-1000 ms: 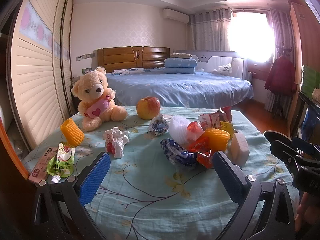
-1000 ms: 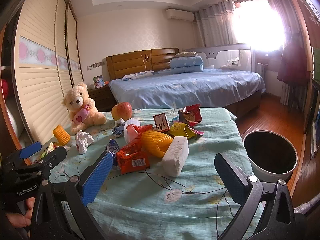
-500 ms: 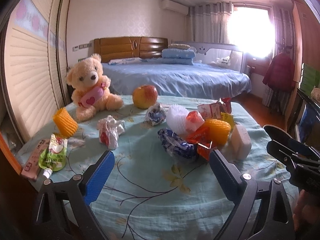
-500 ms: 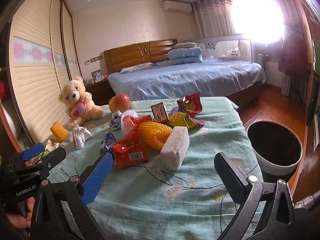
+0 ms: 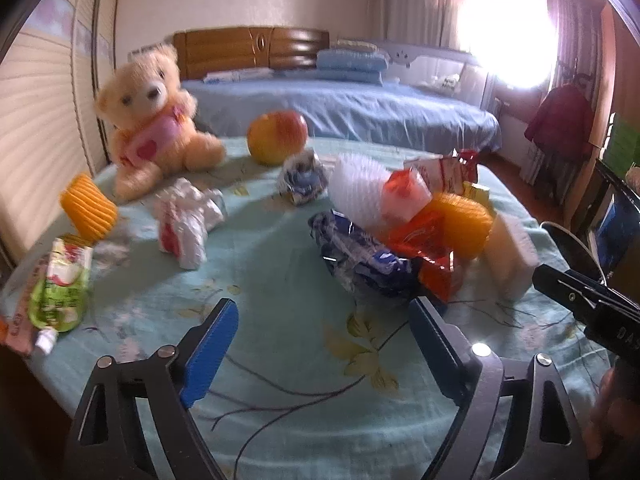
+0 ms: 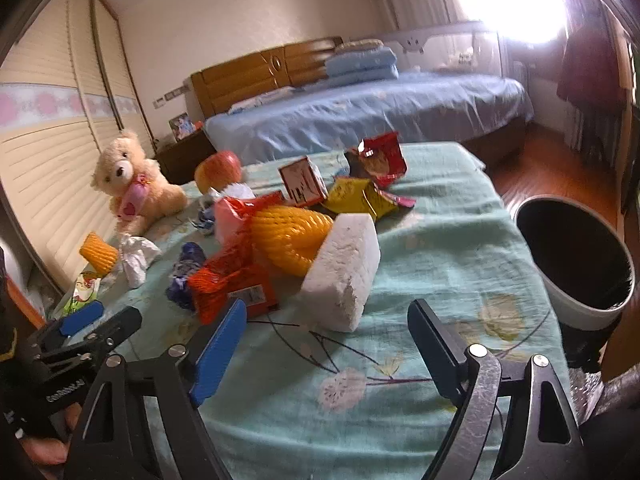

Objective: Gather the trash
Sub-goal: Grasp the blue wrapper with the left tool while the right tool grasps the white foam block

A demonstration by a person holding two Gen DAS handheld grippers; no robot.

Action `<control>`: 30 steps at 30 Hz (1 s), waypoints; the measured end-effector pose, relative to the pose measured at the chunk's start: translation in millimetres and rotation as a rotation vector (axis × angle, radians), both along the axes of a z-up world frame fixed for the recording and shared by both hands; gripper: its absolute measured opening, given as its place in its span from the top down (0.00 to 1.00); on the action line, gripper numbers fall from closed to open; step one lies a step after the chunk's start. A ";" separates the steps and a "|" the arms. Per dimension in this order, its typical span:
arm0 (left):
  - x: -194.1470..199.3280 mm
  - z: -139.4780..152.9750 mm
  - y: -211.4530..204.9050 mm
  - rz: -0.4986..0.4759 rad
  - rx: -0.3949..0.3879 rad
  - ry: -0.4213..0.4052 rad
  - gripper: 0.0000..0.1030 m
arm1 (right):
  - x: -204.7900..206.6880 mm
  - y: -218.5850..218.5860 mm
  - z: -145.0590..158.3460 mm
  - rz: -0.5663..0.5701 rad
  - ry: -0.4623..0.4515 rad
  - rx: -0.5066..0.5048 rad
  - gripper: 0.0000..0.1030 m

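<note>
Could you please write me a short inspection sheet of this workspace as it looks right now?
Surface: table under a light green floral cloth.
Job's things: white foam block, yellow foam net, orange wrapper, blue wrapper, crumpled paper, green pouch; bin beside the table.
Clutter: teddy bear, apple.
Grippers: left tongs and right tongs have just been closing, still open, nothing between them.
Cables: nothing seen.
Surroundings: bed, bright window.
</note>
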State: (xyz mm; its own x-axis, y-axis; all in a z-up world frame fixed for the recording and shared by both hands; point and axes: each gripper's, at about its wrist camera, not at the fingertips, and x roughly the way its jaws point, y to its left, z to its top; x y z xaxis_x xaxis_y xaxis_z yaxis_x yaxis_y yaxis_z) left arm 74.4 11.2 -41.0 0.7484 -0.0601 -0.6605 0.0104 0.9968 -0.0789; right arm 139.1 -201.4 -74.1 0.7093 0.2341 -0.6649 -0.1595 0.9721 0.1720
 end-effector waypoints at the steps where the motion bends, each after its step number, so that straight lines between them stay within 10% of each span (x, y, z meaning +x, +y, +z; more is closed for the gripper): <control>1: 4.6 -2.3 0.7 -0.001 -0.006 0.007 0.18 | 5.0 0.1 -2.8 -0.001 0.014 0.006 0.20; 9: 47.1 -20.9 -2.5 -0.042 -0.059 0.079 0.33 | 30.0 4.8 -14.8 0.004 0.067 0.017 0.30; 17: 71.8 -33.9 -1.2 -0.083 -0.149 0.113 0.93 | 43.6 -6.4 -29.7 -0.006 0.131 0.072 0.66; 30: 32.4 -13.9 10.3 -0.043 -0.141 0.023 1.00 | 29.8 -20.1 -15.1 -0.012 0.078 0.089 0.71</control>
State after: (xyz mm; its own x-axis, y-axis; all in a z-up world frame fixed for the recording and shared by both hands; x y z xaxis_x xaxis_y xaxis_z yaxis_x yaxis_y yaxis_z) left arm 106.7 21.5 -54.9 0.7281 -0.1853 -0.6600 0.0494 0.9745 -0.2191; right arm 168.9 -221.4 -89.2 0.6591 0.2867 -0.6953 -0.1309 0.9541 0.2693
